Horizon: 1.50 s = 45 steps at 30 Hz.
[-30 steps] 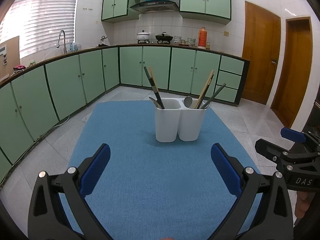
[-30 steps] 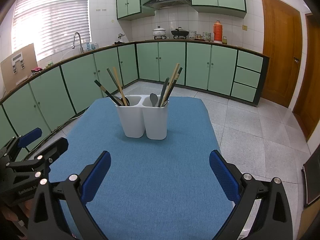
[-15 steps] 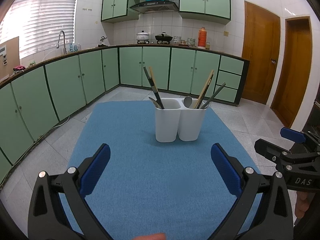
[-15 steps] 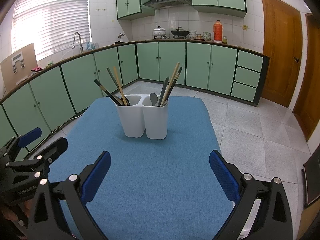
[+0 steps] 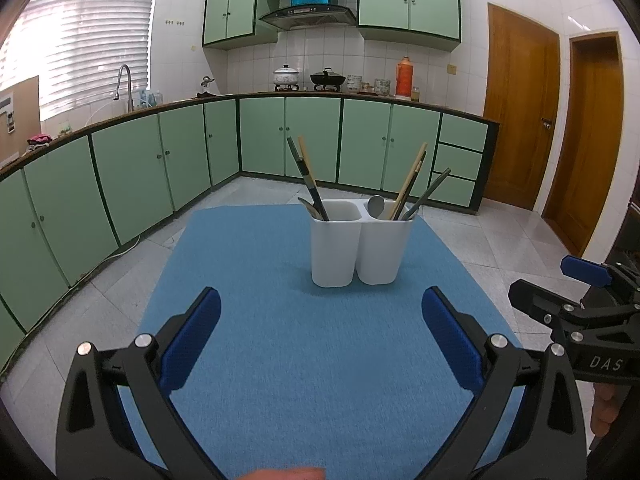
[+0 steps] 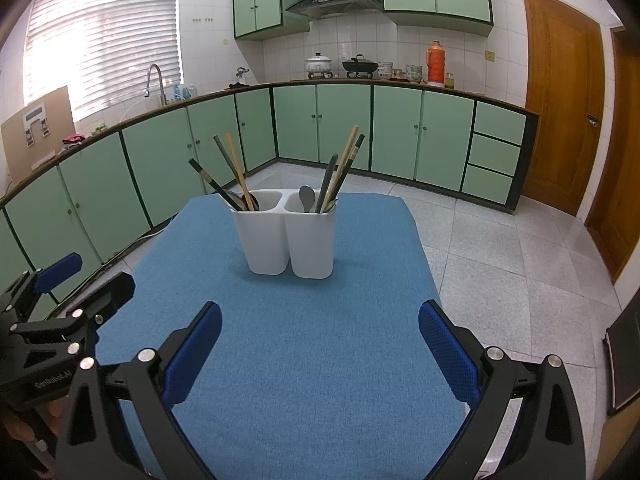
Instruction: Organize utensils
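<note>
A white two-compartment utensil holder [image 5: 358,246] stands upright on the blue table mat [image 5: 304,360]; it also shows in the right wrist view [image 6: 290,236]. Chopsticks [image 5: 308,178] and a spoon lean in its left compartment. A grey spoon [image 5: 375,206], wooden chopsticks [image 5: 408,186] and dark utensils stand in its right compartment. My left gripper [image 5: 320,320] is open and empty, well short of the holder. My right gripper [image 6: 318,322] is open and empty too, also short of it. Each gripper shows at the edge of the other's view.
Green kitchen cabinets [image 5: 168,160] with a counter, sink tap [image 5: 124,80] and pots run along the left and back. Wooden doors [image 5: 520,100] stand at the right. Tiled floor surrounds the table. A fingertip [image 5: 288,474] shows at the bottom of the left wrist view.
Almost nothing moved. A fingertip has come further into the bottom edge of the left wrist view. Both grippers stay open and still.
</note>
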Each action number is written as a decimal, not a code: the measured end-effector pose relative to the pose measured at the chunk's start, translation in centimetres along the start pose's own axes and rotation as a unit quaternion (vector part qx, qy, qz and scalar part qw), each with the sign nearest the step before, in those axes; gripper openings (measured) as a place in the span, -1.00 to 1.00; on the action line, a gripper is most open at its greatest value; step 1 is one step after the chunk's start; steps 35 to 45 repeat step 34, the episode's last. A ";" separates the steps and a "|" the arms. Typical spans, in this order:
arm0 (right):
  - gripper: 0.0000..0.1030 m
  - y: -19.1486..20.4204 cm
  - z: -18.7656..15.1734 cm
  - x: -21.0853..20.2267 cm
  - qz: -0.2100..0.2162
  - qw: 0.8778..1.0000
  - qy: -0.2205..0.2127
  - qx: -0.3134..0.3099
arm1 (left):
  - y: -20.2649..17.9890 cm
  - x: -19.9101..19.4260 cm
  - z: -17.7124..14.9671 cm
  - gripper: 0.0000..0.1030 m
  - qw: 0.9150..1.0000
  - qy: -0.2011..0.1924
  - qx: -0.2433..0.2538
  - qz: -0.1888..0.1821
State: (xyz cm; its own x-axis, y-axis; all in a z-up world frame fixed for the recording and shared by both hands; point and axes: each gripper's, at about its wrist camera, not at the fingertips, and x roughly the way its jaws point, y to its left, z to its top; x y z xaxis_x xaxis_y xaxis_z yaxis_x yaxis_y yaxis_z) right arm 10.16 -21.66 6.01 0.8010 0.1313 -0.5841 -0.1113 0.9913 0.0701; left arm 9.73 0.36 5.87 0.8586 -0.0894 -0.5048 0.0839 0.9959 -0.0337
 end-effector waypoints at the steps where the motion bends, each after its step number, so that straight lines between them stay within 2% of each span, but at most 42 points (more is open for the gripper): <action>1: 0.88 0.0 0.0 0.0 0.000 1.000 0.000 0.000 | 0.0 0.0 0.0 0.89 1.000 0.000 0.000 0.000; 45: 0.88 0.0 0.0 0.1 0.000 1.000 0.001 0.000 | 0.4 -0.1 0.0 0.89 1.000 -0.001 -0.002 0.001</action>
